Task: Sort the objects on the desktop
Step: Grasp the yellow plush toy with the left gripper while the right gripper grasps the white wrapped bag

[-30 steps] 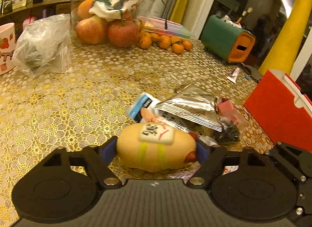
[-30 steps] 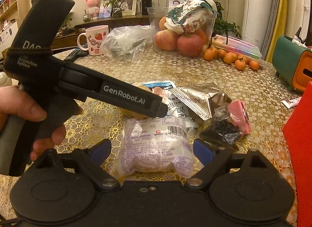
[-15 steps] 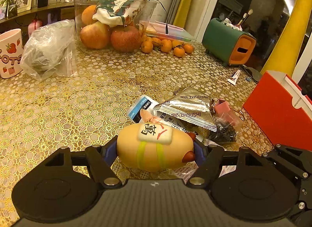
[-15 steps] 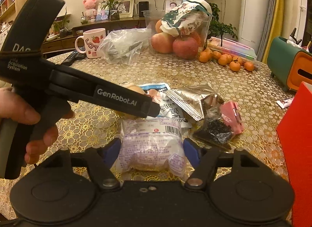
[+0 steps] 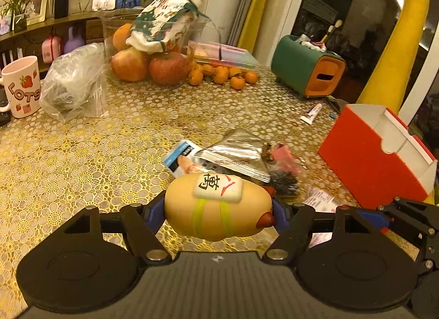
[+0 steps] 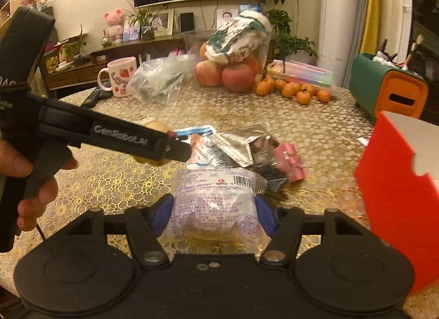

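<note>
Right wrist | left tongs [image 6: 175,149] cross before snack packets [image 6: 236,146] | red box [image 6: 397,181] right

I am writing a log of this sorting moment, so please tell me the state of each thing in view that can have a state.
Left tongs: shut on the yellow squishy toy, lifted off the table.
Right tongs: shut on the clear snack packet.
Red box: open at the top, upright.
Silver foil pouch: lying flat on the table.
Clear plastic bag: crumpled, resting on the table.
Strawberry mug: upright.

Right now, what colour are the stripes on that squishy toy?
Yellow-green stripes on the tan toy, clearest in the left wrist view.
</note>
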`<state>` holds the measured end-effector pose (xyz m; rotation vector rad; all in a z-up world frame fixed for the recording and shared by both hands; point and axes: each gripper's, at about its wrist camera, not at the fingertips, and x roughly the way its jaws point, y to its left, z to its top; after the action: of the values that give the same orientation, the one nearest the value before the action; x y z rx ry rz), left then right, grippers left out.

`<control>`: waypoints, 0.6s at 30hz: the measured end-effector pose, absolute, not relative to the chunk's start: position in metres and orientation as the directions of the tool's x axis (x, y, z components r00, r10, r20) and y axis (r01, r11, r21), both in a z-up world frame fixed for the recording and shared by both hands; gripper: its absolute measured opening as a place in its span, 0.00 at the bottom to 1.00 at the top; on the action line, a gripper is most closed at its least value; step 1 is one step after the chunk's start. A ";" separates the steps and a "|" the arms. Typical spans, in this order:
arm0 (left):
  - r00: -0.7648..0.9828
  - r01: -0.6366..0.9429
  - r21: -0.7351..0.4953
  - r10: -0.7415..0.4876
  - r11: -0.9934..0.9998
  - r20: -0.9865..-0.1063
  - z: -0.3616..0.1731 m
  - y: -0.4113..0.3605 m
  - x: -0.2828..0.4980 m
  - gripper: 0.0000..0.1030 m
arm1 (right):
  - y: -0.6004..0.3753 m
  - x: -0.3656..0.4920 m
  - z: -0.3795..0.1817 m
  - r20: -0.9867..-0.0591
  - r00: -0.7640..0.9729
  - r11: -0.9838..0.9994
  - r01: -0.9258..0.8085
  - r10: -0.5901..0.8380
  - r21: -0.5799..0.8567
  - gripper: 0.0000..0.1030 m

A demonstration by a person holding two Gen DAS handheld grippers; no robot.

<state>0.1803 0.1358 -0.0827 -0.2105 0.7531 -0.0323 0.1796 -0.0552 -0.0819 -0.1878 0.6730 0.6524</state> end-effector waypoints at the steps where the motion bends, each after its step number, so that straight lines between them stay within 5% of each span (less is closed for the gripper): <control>1: 0.730 -0.044 -0.200 -0.105 0.979 -0.675 -0.080 0.133 0.178 0.72 | -0.059 0.178 -0.079 -0.629 0.598 0.790 -0.612 0.497 0.043 0.62; 18: 0.736 0.031 -0.188 -0.150 0.982 -0.661 -0.028 0.075 0.126 0.72 | -0.131 0.147 -0.026 -0.567 0.654 0.813 -0.580 0.501 0.049 0.62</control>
<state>0.1256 0.0746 -0.0282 -0.1691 0.7383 -0.0999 0.1468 -0.1308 -0.0264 -0.1409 0.5987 0.6156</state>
